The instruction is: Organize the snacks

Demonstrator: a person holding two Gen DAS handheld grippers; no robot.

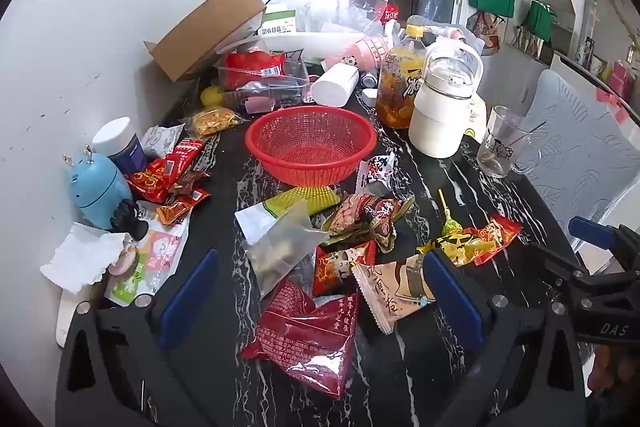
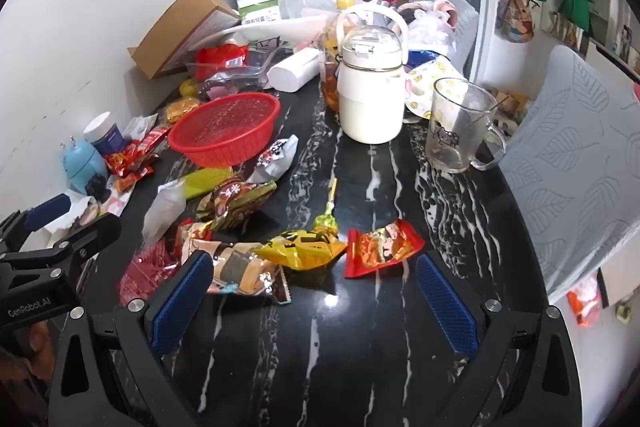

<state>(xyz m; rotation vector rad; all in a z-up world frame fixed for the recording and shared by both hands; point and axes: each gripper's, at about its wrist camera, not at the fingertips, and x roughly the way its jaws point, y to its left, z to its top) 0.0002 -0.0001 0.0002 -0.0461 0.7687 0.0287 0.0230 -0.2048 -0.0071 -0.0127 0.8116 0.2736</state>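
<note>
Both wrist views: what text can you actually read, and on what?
"DAS": side of the right gripper body.
"GenRobot.AI": side of the left gripper body.
Green-and-white box: Chinese characters, too blurred to be sure.
Snack packets, such as the big red packet: Chinese print, too small.
Glass mug: cat drawing only.

White jug (image 2: pixel 370 87), glass mug (image 2: pixel 456 125), perhaps a cardboard box (image 1: pixel 208 31).

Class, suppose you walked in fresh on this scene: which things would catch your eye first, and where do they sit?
The empty red basket stands mid-table on the black marble table. Bright snack packets, like the big red bag, lie scattered in front of it. Right of the basket stands a white jug, with a glass mug beside it.
</note>
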